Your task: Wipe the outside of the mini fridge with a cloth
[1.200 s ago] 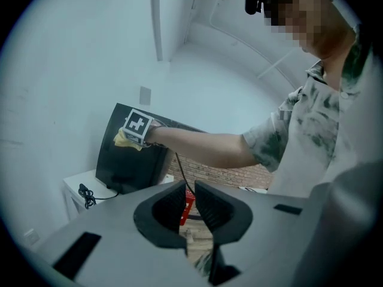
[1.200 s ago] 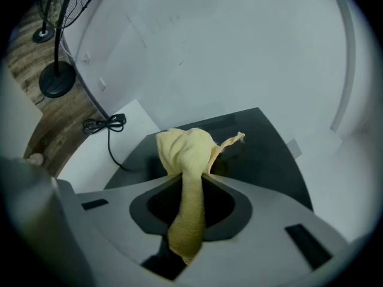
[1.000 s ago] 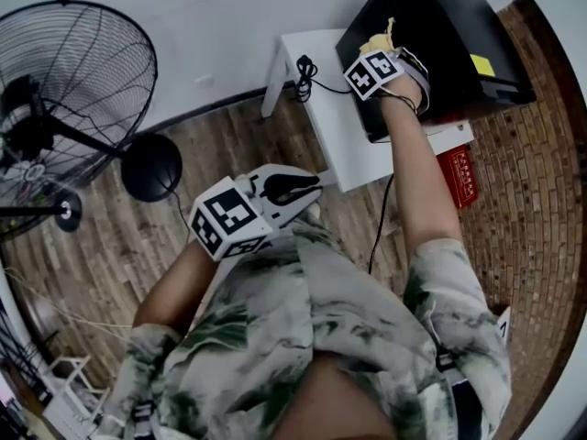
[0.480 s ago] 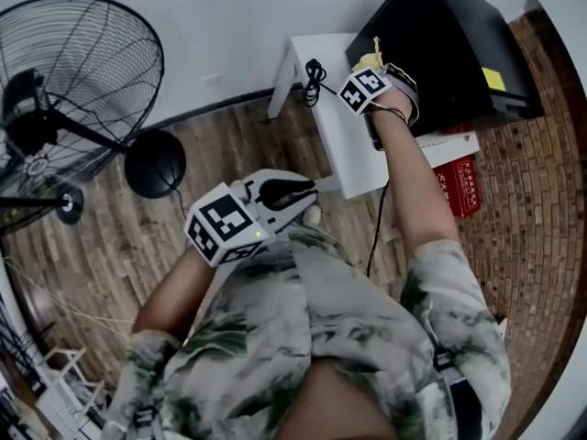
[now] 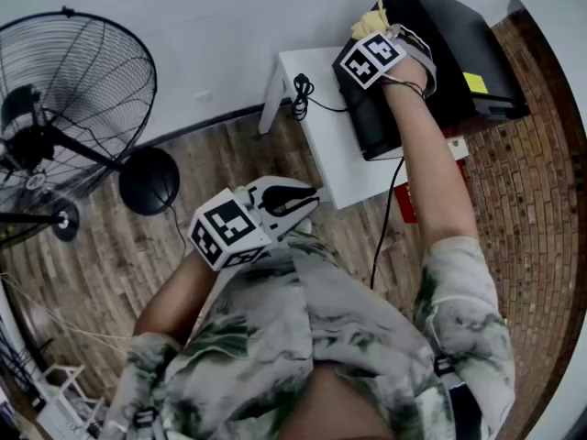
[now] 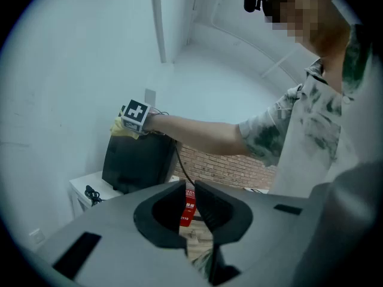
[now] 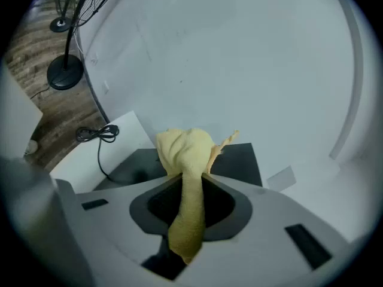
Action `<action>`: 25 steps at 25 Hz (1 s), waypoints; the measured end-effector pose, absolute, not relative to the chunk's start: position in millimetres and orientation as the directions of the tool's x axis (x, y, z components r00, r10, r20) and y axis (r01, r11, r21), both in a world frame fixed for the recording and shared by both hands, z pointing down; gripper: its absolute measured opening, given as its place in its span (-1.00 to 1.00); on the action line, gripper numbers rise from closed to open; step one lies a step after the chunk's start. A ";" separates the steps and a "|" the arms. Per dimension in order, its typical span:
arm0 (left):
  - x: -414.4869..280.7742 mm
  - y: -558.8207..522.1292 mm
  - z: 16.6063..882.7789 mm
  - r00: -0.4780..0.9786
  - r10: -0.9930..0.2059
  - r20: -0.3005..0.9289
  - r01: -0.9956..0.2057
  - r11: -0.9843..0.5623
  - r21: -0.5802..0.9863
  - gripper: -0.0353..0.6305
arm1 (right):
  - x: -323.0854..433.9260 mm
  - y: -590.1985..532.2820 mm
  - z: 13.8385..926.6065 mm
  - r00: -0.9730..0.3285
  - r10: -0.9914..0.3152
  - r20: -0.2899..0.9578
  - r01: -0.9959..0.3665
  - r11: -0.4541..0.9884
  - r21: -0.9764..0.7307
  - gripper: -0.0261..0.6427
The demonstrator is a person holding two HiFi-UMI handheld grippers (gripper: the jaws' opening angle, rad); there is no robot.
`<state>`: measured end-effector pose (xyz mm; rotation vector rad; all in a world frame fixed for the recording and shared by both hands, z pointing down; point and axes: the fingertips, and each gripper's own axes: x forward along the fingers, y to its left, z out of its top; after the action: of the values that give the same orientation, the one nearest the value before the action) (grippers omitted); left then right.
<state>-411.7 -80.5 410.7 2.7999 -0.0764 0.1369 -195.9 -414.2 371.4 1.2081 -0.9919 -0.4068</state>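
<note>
The black mini fridge stands on a low white table against the wall. My right gripper is over the fridge's top, at its left edge near the wall, shut on a yellow cloth. In the right gripper view the cloth bunches out past the jaws onto the fridge top. My left gripper hangs in front of the person's body, away from the fridge, jaws shut with nothing between them. The left gripper view shows the fridge and cloth from the side.
A large standing fan with a round black base is at the left on the wood floor. A coiled black cable lies on the table beside the fridge. A red object sits under the table near the brick-patterned floor.
The right gripper has carried the cloth along the fridge's left top edge toward the wall. The left gripper has barely moved.
</note>
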 end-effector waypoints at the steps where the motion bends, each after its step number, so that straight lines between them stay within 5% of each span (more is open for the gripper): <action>1: -411.3 -81.2 409.7 0.994 -0.039 0.103 -0.071 -0.942 0.327 -0.77 | -194.0 -420.0 360.3 0.544 -0.736 0.403 -0.219 0.339 0.915 -0.64; 9: -411.2 -90.1 410.6 0.992 -0.078 0.104 -0.109 -0.937 0.332 -0.77 | -187.3 -457.8 317.1 0.583 -0.744 0.326 -0.131 0.310 0.942 -0.64; 25: -420.6 -109.9 424.0 0.978 -0.158 0.135 -0.197 -0.908 0.369 -0.77 | -165.7 -477.2 439.8 0.634 -0.631 0.446 -0.089 0.514 0.853 -0.64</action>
<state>-420.6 -109.9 424.0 2.7360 -0.2551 0.1433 -165.7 -477.2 439.8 0.9977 -0.8447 -0.3772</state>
